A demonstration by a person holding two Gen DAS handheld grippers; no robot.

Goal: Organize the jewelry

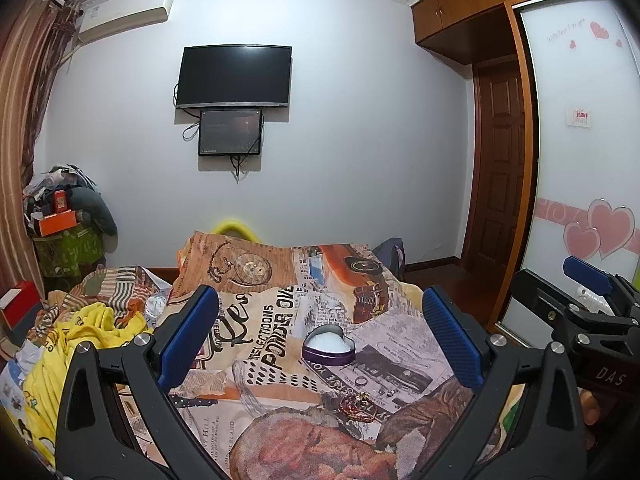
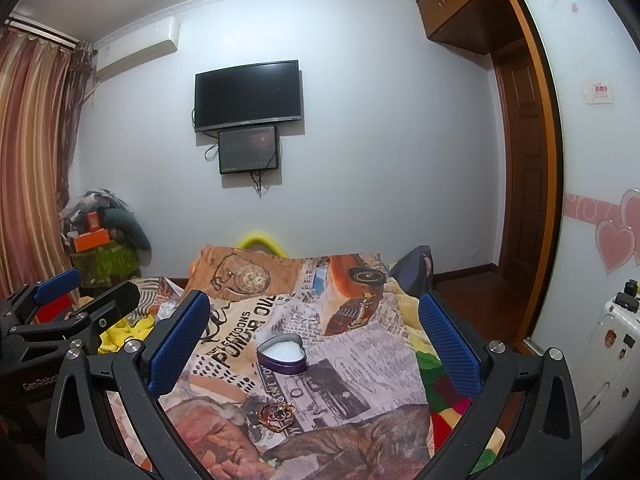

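Note:
A purple heart-shaped box [image 1: 329, 347] with a white lining lies open on the printed cloth [image 1: 280, 320]; it also shows in the right wrist view [image 2: 282, 354]. Near the front lie a red-and-gold bracelet [image 1: 357, 403] [image 2: 276, 413], a silver ring [image 1: 361, 381] [image 2: 296, 393] and a small stud [image 1: 391, 392] [image 2: 318, 411]. My left gripper [image 1: 320, 340] is open and empty, above and behind the jewelry. My right gripper [image 2: 312, 340] is open and empty, held beside the left one. Each gripper shows at the edge of the other's view.
Yellow clothing [image 1: 80, 332] and crumpled fabric lie left of the cloth. A red box [image 1: 20, 308] sits at the far left. A pile of bags and boxes [image 1: 64, 220] stands in the corner. A white suitcase [image 2: 608, 344] stands by the wardrobe on the right.

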